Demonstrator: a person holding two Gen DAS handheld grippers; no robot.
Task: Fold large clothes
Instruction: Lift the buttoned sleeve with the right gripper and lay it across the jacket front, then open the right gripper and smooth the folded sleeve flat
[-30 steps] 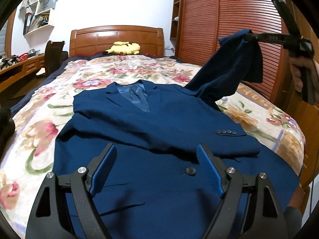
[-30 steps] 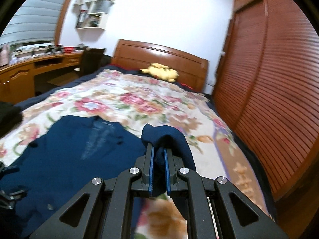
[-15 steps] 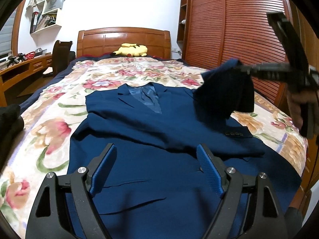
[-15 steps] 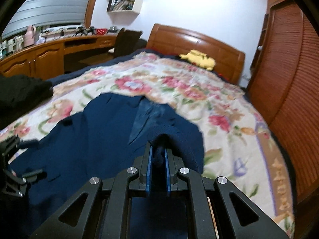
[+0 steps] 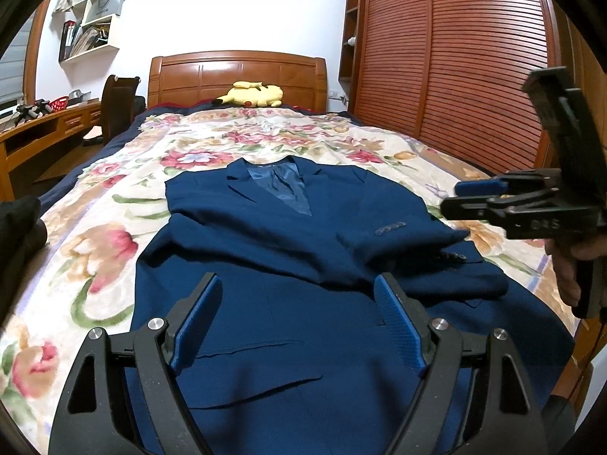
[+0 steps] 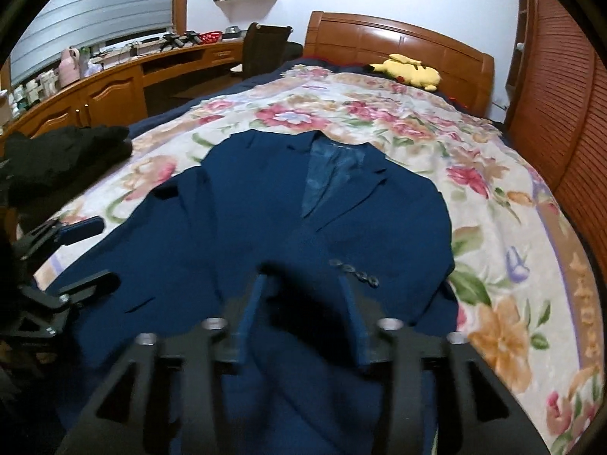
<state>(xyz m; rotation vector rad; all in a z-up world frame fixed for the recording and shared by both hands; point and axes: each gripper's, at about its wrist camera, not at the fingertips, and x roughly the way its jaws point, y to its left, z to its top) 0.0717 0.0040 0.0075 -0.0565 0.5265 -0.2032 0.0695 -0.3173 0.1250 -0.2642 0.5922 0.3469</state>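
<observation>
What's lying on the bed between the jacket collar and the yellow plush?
Only bare floral blanket lies between the jacket collar and the yellow plush; both wrist views show it.

Home bedroom: bed point(image 5: 114, 235) (floral cover), louvered wardrobe point(image 5: 455, 76).

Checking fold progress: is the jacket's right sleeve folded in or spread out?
Folded in: the sleeve lies across the jacket front, cuff buttons showing.

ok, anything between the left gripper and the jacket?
Nothing visible. The left gripper hovers open right over the blue jacket, bare fabric under its jaws. The right gripper is off to the side, not in the path.
</observation>
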